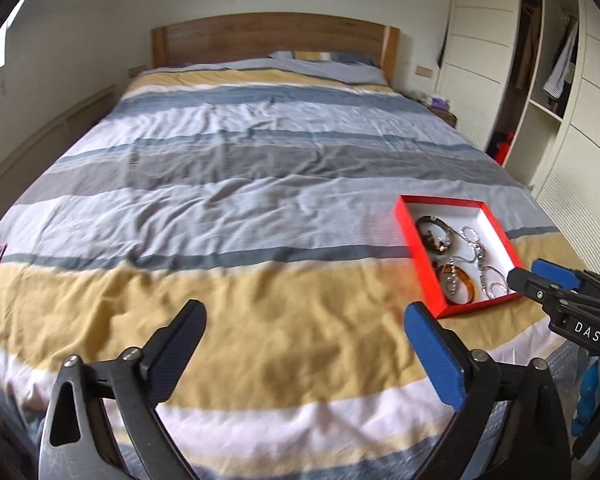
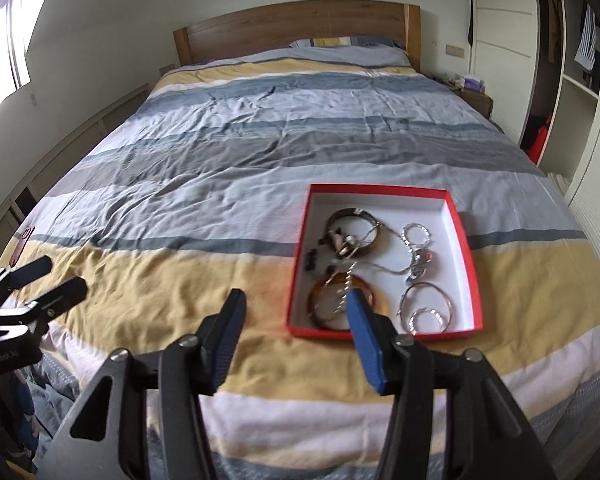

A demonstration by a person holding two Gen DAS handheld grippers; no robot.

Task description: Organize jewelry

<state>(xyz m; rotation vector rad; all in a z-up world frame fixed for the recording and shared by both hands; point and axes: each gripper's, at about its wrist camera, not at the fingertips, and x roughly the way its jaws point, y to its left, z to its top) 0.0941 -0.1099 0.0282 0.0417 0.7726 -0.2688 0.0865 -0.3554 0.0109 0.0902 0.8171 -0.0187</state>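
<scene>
Now left gripper (image 1: pixel 304 344) spread wide, empty, above striped duvet (image 1: pixel 220 184); right gripper (image 2: pixel 296 320) parted, empty, red jewelry box (image 2: pixel 466 256) just ahead-right.

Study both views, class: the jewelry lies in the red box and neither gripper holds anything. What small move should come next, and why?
Probably draw both grippers back and stop. The bangles, rings and chain all lie inside the red box, no loose piece shows on the bedspread, and the left gripper and right gripper are open and empty.
</scene>
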